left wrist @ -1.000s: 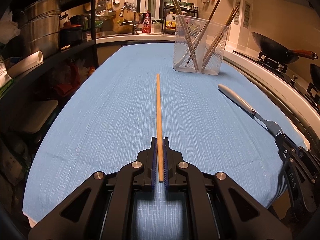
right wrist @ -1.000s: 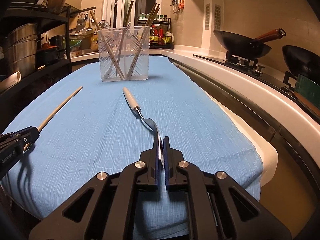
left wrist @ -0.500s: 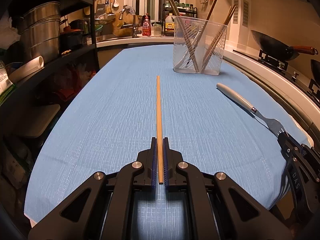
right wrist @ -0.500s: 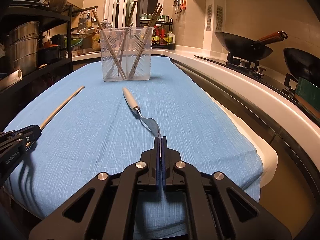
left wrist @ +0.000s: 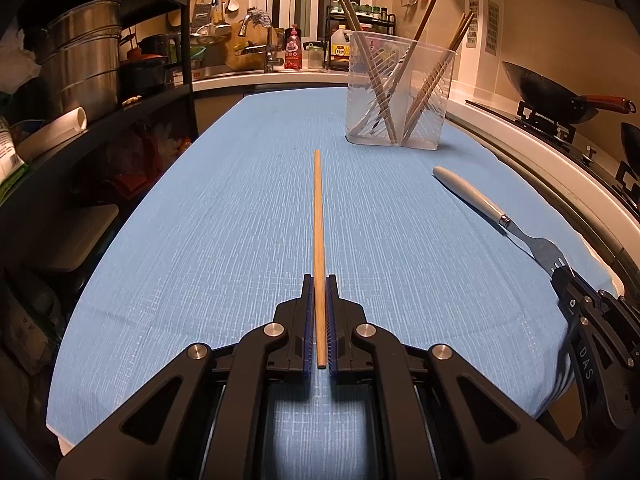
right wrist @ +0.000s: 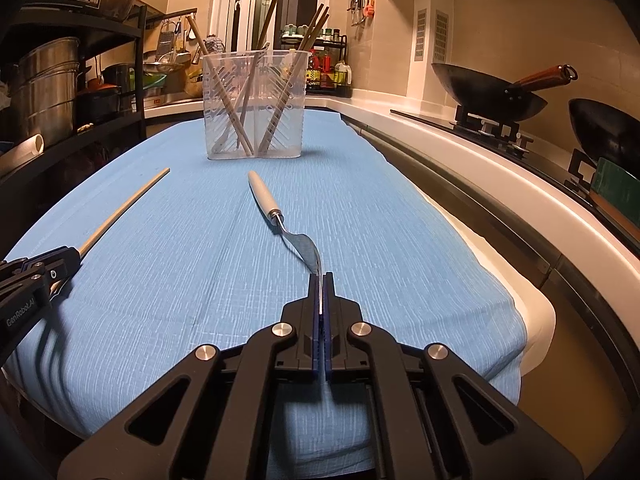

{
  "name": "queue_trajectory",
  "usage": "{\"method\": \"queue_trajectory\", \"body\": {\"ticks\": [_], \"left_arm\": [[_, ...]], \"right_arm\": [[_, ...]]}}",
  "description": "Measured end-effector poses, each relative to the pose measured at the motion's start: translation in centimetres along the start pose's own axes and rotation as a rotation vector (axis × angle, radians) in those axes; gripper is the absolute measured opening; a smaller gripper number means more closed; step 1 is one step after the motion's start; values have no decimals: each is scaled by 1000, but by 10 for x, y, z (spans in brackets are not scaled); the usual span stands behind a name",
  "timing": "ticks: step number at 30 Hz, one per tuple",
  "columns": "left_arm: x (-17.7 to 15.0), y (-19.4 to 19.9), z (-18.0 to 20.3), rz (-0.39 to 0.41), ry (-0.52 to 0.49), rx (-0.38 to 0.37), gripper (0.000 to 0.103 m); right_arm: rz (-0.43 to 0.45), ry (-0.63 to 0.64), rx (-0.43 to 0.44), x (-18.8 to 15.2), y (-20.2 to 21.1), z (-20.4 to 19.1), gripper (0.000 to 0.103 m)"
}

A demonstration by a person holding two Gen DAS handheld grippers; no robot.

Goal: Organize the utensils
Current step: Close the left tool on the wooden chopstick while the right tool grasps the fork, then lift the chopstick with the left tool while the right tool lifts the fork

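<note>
A wooden chopstick points straight away from me over the blue tablecloth; my left gripper is shut on its near end. A fork with a white handle runs toward the holder, and my right gripper is shut on its tines. The clear plastic utensil holder stands at the far end of the cloth with several chopsticks in it. In the right wrist view the same holder is ahead, the chopstick lies at the left with the left gripper on it.
Dark shelves with steel pots run along the left. A white counter edge and a stove with a wok line the right. A sink and bottles sit beyond the table's far end.
The right gripper's fingers have closed fully on the fork's tines and the fork's head has lifted slightly. The left gripper and chopstick have kept still.
</note>
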State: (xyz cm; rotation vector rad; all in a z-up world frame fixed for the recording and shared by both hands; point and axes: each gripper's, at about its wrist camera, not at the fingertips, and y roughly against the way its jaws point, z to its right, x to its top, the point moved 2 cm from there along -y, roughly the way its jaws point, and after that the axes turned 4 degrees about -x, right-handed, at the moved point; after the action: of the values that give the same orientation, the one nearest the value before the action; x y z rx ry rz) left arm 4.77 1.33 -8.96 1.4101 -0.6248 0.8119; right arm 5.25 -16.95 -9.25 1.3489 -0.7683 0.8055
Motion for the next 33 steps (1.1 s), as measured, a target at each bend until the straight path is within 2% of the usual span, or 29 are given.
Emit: {"method": "queue_trajectory", "body": {"ticks": [4,9,16,19,23,27,33], "left_arm": [[0,1,0,4,-1,5,6],[17,32,7,104,-64,12,6],[45,70,15,171,-115,-4,5],[62,89,19,202,-119,-38,5],[85,104,25,210,-93,-98,5],[106,123,32,262,-97,-108,5],[127,132,28,261,-69,-137,5]], "right_arm": [[1,-14,-1,3,2,4,1],[84,-22,-26,29,21,13,1],[109,-63,-8,64,40,33,1],[145,-74,-11,85,55,47,1],[142,-77,-1,107,63,58,1],[142,-91,26,121,67,64,1],[156,-100,43,132,72,66,2]]}}
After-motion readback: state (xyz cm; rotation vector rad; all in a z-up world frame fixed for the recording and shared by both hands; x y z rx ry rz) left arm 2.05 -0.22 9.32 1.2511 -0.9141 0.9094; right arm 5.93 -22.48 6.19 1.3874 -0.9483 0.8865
